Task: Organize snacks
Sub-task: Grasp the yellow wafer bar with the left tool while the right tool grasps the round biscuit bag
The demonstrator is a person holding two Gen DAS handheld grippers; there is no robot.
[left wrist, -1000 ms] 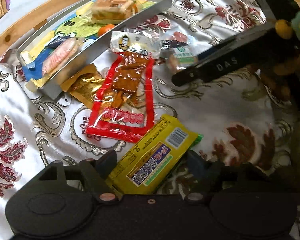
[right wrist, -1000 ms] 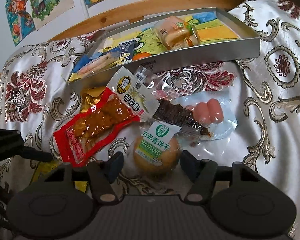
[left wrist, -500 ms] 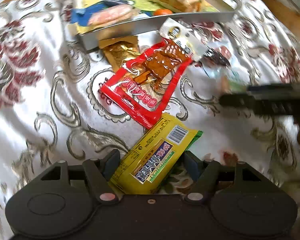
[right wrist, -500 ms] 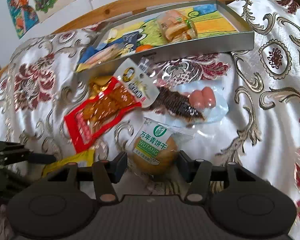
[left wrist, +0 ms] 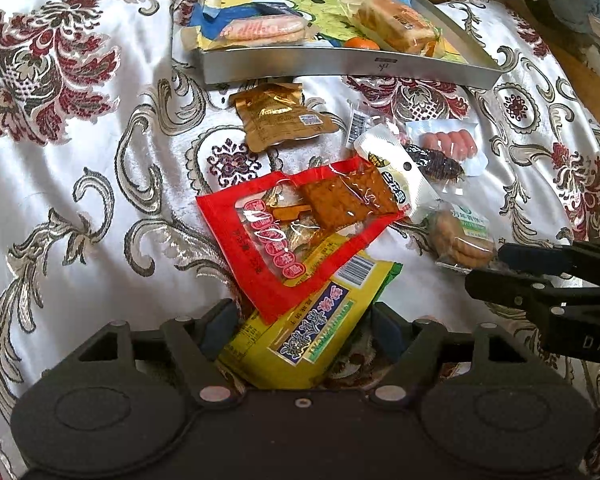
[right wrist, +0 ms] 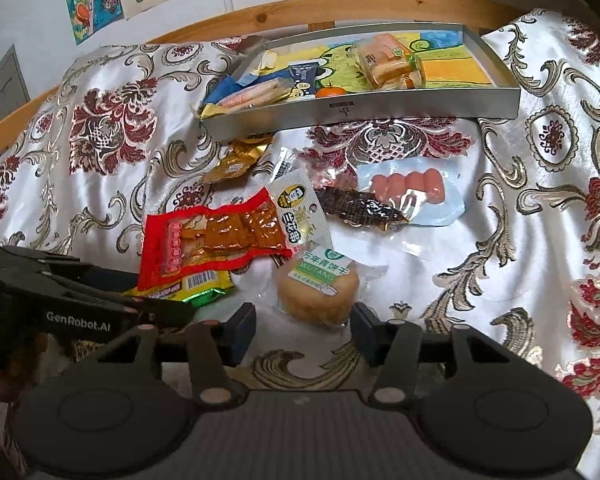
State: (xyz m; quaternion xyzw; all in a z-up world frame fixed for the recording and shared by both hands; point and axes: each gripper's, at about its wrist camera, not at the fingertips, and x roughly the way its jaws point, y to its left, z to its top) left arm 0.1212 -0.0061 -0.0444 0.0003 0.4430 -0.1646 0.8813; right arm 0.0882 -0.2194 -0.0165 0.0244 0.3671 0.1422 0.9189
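Because the yellow pack (left wrist: 312,320) lies partly under the red pack (left wrist: 300,232), the left tongs (left wrist: 300,328) — open wide, pads on either side of the yellow pack's near end, nothing clamped yet — could drag the red one along when they close and lift; it might then slide off and land anywhere on the cloth (left wrist: 80,160). The wrapper is slick (foil-like, by the shine), so a pinch at the very end may slip.

The right tongs (right wrist: 304,328) also stand open, holding nothing, with the biscuit pack (right wrist: 318,288) just ahead of the gap, low in the centre of the right view. Its loose clear film could be all that gets caught, letting the round biscuit swing or drop. The two tools sit close together, so they may knock one another — a risk if both move toward the tray at once.

The tray (left wrist: 340,66), at the top centre of the left view, holds a pink wafer pack (left wrist: 260,32), a bread pack (left wrist: 396,24), a small orange (left wrist: 362,43) and a dark sachet (left wrist: 274,8). A gold pouch (left wrist: 278,116), the sausages (left wrist: 446,140) and a dark strip (left wrist: 436,160) lie on the cloth below it.
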